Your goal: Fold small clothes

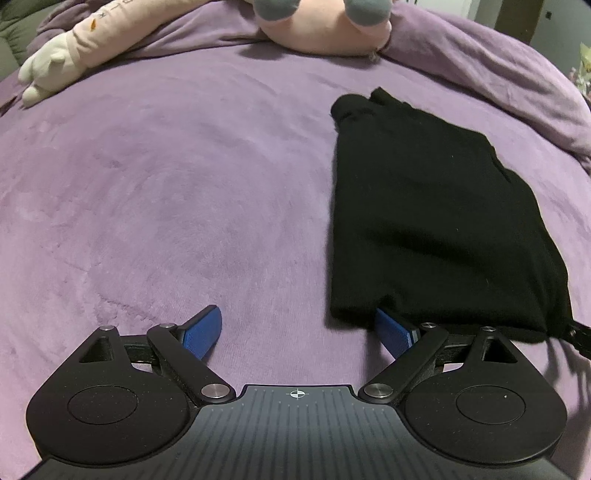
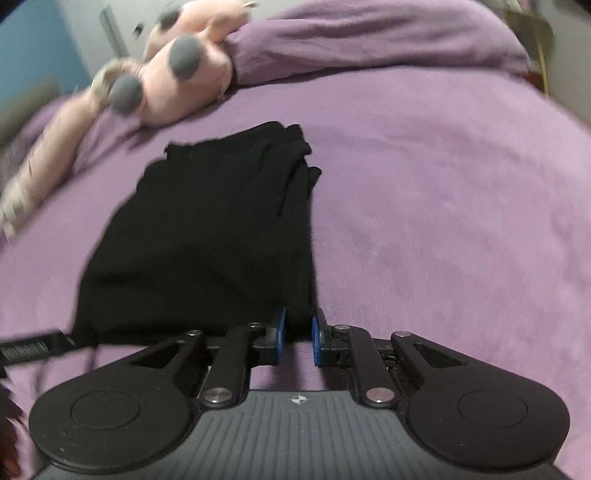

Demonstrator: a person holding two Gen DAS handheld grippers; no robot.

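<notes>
A black garment (image 1: 428, 214) lies folded into a long strip on the purple bedspread (image 1: 166, 184). My left gripper (image 1: 299, 325) is open wide at the garment's near left corner; its right finger's tip is hidden under the cloth edge. In the right wrist view the same black garment (image 2: 207, 236) stretches away from me. My right gripper (image 2: 298, 325) is nearly closed, and the garment's near right corner sits between its blue pads (image 2: 281, 325).
A pink plush toy (image 1: 325, 33) with grey feet lies at the far side of the bed, also in the right wrist view (image 2: 177, 81). A long cream and pink plush (image 1: 74, 55) lies far left. A bunched purple blanket (image 2: 369, 37) sits at the back.
</notes>
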